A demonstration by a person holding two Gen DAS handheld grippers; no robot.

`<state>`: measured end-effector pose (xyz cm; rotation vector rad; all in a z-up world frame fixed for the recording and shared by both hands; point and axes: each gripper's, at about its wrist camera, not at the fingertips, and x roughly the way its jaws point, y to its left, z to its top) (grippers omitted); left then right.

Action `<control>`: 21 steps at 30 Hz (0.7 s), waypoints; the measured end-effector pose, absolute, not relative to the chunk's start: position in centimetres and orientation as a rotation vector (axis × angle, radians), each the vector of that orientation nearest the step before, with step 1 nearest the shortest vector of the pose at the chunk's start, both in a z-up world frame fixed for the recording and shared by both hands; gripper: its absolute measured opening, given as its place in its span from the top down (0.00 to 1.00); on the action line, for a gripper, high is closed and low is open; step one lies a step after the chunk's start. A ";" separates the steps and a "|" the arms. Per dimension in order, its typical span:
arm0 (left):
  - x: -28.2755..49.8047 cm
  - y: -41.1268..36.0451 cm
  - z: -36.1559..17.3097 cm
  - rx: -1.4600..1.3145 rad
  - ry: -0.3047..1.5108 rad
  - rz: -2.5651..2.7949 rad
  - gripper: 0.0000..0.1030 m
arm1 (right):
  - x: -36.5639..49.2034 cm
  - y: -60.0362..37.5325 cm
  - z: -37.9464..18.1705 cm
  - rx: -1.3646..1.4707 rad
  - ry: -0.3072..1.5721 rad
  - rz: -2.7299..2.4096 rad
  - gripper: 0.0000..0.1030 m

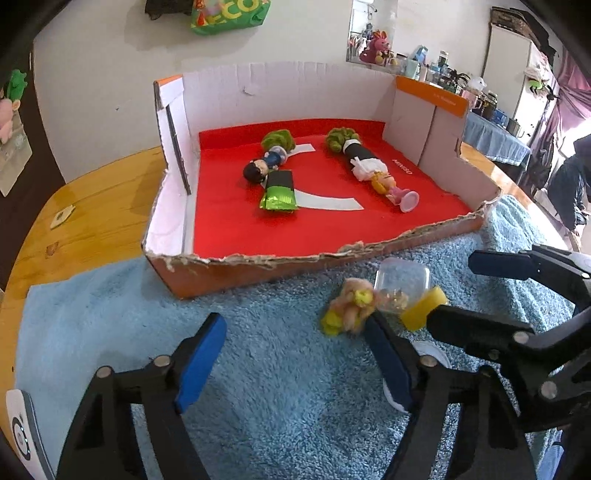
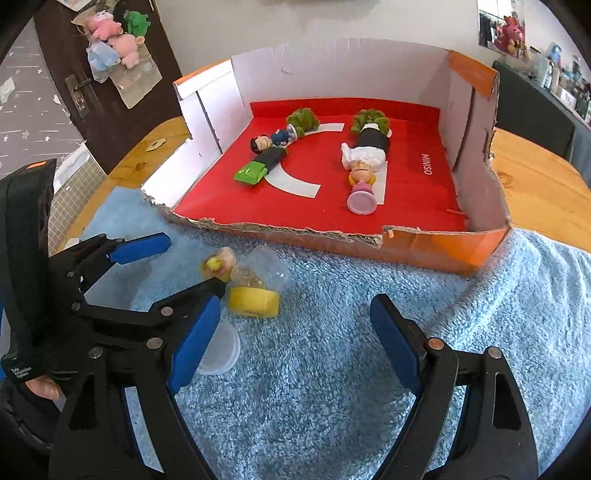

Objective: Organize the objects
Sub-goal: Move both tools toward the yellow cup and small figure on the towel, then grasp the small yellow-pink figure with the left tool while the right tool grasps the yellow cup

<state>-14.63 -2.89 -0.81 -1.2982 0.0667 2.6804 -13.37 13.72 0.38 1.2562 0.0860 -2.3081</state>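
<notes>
A cut-down cardboard box (image 1: 258, 273) (image 2: 443, 251) with a red floor stands on a blue towel (image 1: 277, 369) (image 2: 314, 369). Inside lie two rows: a green pom-pom, a dark-haired figurine (image 1: 258, 170) (image 2: 264, 142) and a green packet (image 1: 279, 194) (image 2: 255, 171); then a green pom-pom, a black-and-white item (image 1: 360, 155) (image 2: 369, 146) and a blonde figurine (image 1: 389, 186) (image 2: 362, 184). On the towel lie a small blurred doll (image 1: 351, 304) (image 2: 218, 264) and a clear jar with a yellow lid (image 1: 404, 291) (image 2: 258, 284). My left gripper (image 1: 295, 354) (image 2: 177, 266) and right gripper (image 2: 291, 339) (image 1: 465, 291) are open and empty beside them.
A clear plastic cup (image 2: 219, 350) (image 1: 432, 354) lies on the towel under the fingers. The towel covers a wooden table (image 1: 92, 221) (image 2: 535, 184). Plush toys hang on a dark door (image 2: 110, 33). Cluttered shelves (image 1: 461, 85) stand at the far right.
</notes>
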 end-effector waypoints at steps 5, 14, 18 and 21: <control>-14.4 -2.4 -0.5 -1.243 0.125 2.676 0.38 | -13.7 13.8 0.1 1.270 0.066 -2.290 0.19; -15.4 -1.6 -0.6 -1.210 0.179 2.580 0.55 | -13.8 13.4 -0.2 1.277 0.016 -2.197 0.47; -15.7 -1.2 -0.7 -1.210 0.212 2.558 0.55 | -13.9 13.2 -0.6 1.280 0.008 -2.180 0.51; -15.7 -0.7 -0.7 -1.207 0.233 2.571 0.59 | -13.8 13.1 -0.6 1.275 0.014 -2.180 0.67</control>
